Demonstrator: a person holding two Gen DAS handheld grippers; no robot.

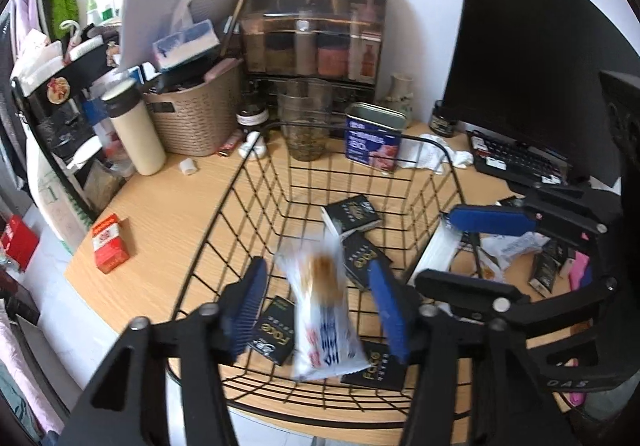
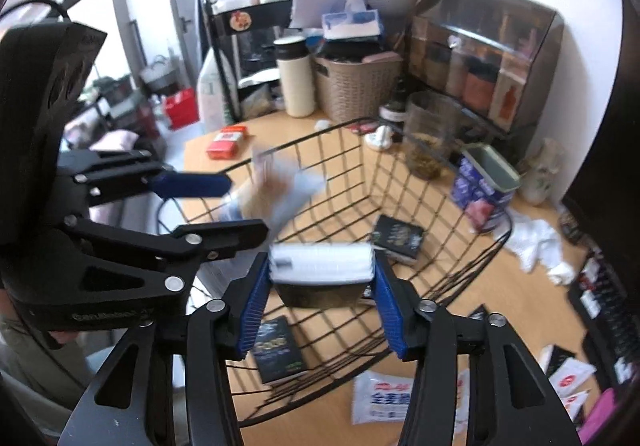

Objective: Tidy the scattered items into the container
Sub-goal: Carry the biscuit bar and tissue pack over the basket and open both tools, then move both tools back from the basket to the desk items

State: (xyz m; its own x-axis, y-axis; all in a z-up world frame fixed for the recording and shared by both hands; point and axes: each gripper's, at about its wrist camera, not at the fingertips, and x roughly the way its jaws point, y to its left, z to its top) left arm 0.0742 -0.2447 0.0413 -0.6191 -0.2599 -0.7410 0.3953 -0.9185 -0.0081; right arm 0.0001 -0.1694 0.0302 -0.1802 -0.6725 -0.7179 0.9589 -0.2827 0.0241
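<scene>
Black "FOXE" packets (image 1: 276, 330) lie in our black wire basket (image 1: 248, 181); left gripper (image 1: 316, 310) open around a blurred white snack bag (image 1: 320, 310), right gripper (image 2: 322, 306) clamps a white-topped box (image 2: 320, 266).

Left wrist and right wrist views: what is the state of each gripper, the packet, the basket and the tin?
left gripper, open around snack packet.
snack packet, blurred, touching neither pad.
right gripper, shut on white-topped box.
wire basket, upright, holding black packs.
blue tin, upright, lid off.

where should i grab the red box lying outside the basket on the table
Grip the red box across its two long narrow sides, coming from above. It lies flat on the table, apart from the wire basket, with open wood around it, so the jaws should slip down past both sides.
</scene>
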